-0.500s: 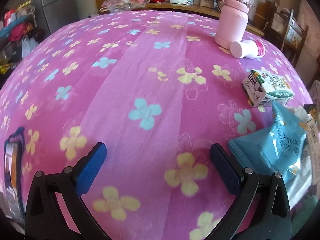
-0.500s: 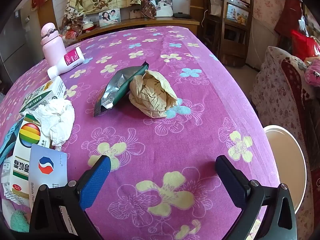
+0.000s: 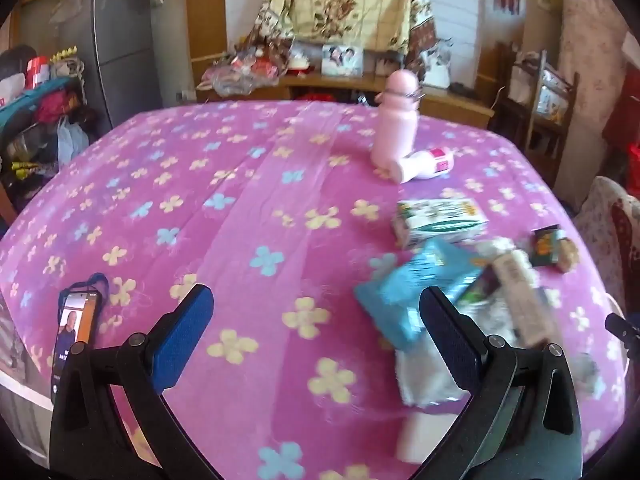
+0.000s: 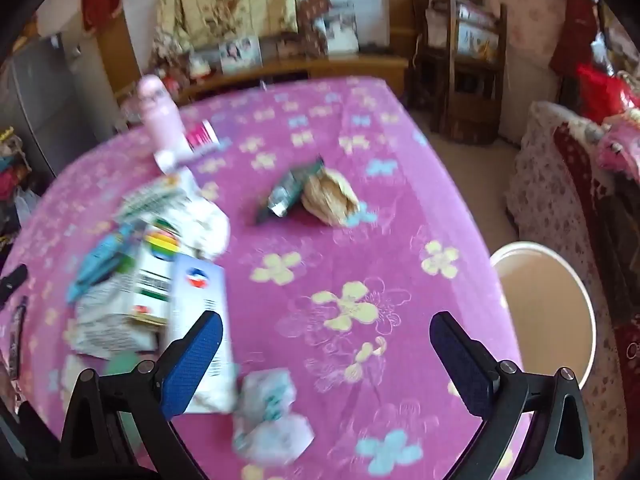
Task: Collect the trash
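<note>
Trash lies on the pink flowered tablecloth point(image 3: 200, 208). In the left wrist view a blue snack bag point(image 3: 412, 296), a green-and-white carton point(image 3: 440, 222) and a long box point(image 3: 524, 300) lie right of my open, empty left gripper point(image 3: 316, 320). In the right wrist view a pile of boxes and tissue point(image 4: 160, 256) lies at the left, a white box point(image 4: 202, 320) by the left finger, a crumpled wrapper point(image 4: 272, 420) low between the fingers, and a brown paper ball point(image 4: 330, 198) beside a green foil packet point(image 4: 290, 190) farther off. My right gripper point(image 4: 326, 356) is open and empty.
A pink bottle point(image 3: 396, 120) stands with a white bottle point(image 3: 424, 164) lying beside it. A phone point(image 3: 74, 332) lies at the table's left edge. A round white bin point(image 4: 548, 304) stands off the table's right side. Chairs and a sideboard stand behind.
Both grippers have pulled back and risen, so more of the table and room shows. The views are motion-blurred. Both stay open and empty.
</note>
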`<act>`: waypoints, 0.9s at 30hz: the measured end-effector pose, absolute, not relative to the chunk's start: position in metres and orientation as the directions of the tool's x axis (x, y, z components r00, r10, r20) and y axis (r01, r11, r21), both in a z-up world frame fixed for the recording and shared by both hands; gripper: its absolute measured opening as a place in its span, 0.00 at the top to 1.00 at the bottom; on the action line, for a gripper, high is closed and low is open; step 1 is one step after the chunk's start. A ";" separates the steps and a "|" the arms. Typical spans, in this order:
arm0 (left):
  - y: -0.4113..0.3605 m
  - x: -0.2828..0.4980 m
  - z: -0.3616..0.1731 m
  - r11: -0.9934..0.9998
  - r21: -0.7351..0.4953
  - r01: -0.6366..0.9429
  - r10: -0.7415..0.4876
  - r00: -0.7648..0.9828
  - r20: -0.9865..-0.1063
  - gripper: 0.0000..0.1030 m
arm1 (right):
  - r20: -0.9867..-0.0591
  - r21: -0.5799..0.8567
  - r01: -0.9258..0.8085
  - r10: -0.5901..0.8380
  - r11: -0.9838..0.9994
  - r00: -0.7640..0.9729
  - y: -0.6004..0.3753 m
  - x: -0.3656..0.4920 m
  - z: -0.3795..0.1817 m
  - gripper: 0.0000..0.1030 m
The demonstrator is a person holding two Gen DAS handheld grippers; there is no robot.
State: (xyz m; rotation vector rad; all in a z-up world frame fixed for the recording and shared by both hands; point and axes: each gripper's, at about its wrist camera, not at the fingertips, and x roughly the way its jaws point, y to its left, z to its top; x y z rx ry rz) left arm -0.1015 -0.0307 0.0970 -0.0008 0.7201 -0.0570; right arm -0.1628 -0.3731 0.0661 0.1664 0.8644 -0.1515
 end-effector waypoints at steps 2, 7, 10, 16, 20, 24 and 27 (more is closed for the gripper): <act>-0.039 -0.114 0.107 0.998 -0.027 0.062 -0.065 0.763 -0.643 0.01 | -0.731 0.092 0.195 -0.067 0.976 0.679 -0.365 -0.174 0.083 0.00; -0.063 -0.144 0.128 0.995 -0.018 0.096 -0.088 0.794 -0.601 0.01 | -0.662 0.095 0.192 -0.082 0.977 0.745 -0.346 -0.196 0.114 0.00; -0.074 -0.157 0.138 0.993 -0.004 0.121 -0.101 0.812 -0.575 0.01 | -0.623 0.092 0.191 -0.093 0.977 0.776 -0.340 -0.208 0.128 0.00; -0.086 -0.173 0.150 0.988 -0.022 0.150 -0.138 0.832 -0.537 0.01 | -0.575 0.081 0.174 -0.097 0.981 0.812 -0.328 -0.222 0.146 0.00; -0.089 -0.178 0.153 0.987 -0.024 0.160 -0.149 0.839 -0.524 0.01 | -0.552 0.072 0.172 -0.104 0.983 0.827 -0.322 -0.227 0.151 0.00; -0.087 -0.180 0.155 0.987 -0.039 0.157 -0.154 0.843 -0.516 0.01 | -0.541 0.056 0.169 -0.112 0.984 0.833 -0.318 -0.228 0.154 0.00; -0.085 -0.180 0.156 0.988 -0.040 0.152 -0.150 0.846 -0.512 0.01 | -0.536 0.056 0.167 -0.111 0.984 0.837 -0.317 -0.229 0.155 0.00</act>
